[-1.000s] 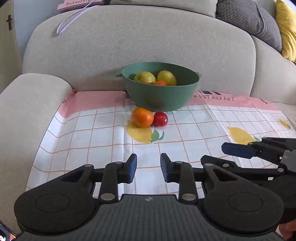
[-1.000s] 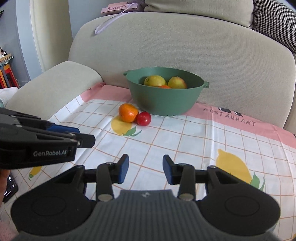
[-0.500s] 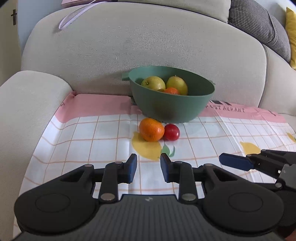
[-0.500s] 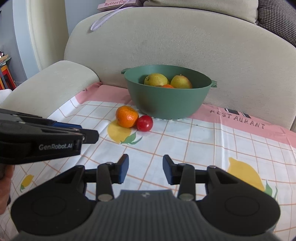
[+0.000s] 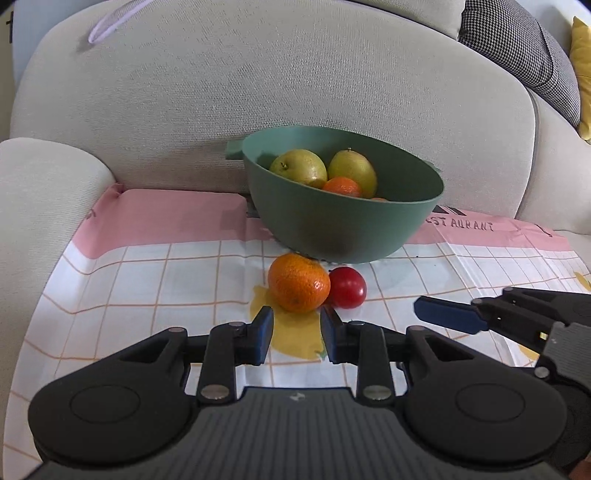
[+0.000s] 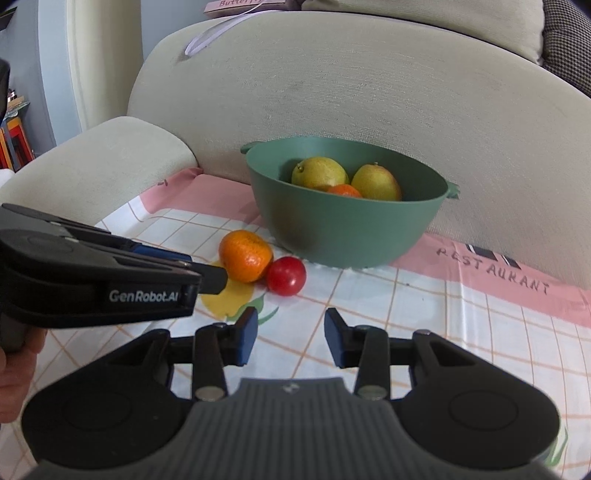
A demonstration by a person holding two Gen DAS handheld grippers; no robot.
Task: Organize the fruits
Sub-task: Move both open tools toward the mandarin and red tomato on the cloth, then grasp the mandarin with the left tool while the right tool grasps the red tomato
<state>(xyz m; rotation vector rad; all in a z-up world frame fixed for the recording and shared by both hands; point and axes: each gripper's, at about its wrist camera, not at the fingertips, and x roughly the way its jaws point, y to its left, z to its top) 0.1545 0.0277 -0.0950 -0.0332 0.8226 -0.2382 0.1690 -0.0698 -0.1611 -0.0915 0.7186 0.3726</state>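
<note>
An orange tangerine (image 5: 298,282) and a red tomato (image 5: 347,287) lie touching on the checked cloth (image 5: 147,280), just in front of a green bowl (image 5: 343,225). The bowl holds two yellow-green pears (image 5: 299,168) and an orange fruit (image 5: 341,186). My left gripper (image 5: 296,334) is open and empty, its tips just short of the tangerine. My right gripper (image 6: 290,334) is open and empty, a little short of the tomato (image 6: 286,275); the tangerine (image 6: 245,254) and bowl (image 6: 347,229) show there too. The left gripper's side (image 6: 92,277) reaches in beside the tangerine.
The cloth lies on a beige sofa seat, with the backrest (image 5: 258,85) right behind the bowl and an armrest (image 5: 44,184) on the left. A checked cushion (image 5: 524,48) sits at the upper right. A pink book (image 6: 243,4) lies on top of the backrest.
Both grippers have moved forward toward the fruit; the tangerine and tomato now sit much closer to the fingertips. Both jaws stay open. The fruit has not moved.
</note>
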